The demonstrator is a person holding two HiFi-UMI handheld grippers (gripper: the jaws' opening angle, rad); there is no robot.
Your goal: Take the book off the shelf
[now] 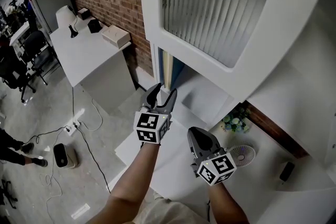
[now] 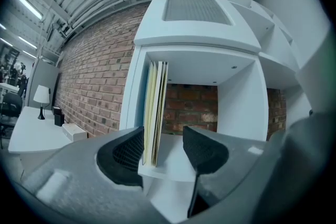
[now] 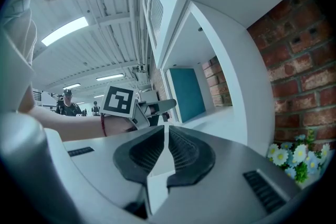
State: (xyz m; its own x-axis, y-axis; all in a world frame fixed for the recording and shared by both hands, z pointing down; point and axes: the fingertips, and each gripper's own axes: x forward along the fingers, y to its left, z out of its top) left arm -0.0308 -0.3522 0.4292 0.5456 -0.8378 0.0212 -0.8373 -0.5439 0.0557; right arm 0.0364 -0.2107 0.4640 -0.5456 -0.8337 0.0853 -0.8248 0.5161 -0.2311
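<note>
A few thin books (image 1: 168,66) stand upright at the left side of a low compartment of the white shelf unit (image 1: 210,92). In the left gripper view they show cream and yellow edges (image 2: 156,113); from the right gripper view the outer cover (image 3: 189,94) is teal. My left gripper (image 1: 164,93) is open just in front of them, with its jaws either side of the books' lower front corner (image 2: 163,150); no contact shows. My right gripper (image 1: 198,139) is lower and to the right, shut with nothing between its pads (image 3: 166,147). The left gripper (image 3: 157,108) also shows in the right gripper view.
Small artificial flowers (image 1: 235,122), a round white fan (image 1: 242,155) and a black object (image 1: 286,171) sit on the lower right surface. A white desk (image 1: 84,55) with lamp (image 1: 65,17) and box (image 1: 115,35) stands along the brick wall. Cables and a power strip (image 1: 71,126) lie on the floor.
</note>
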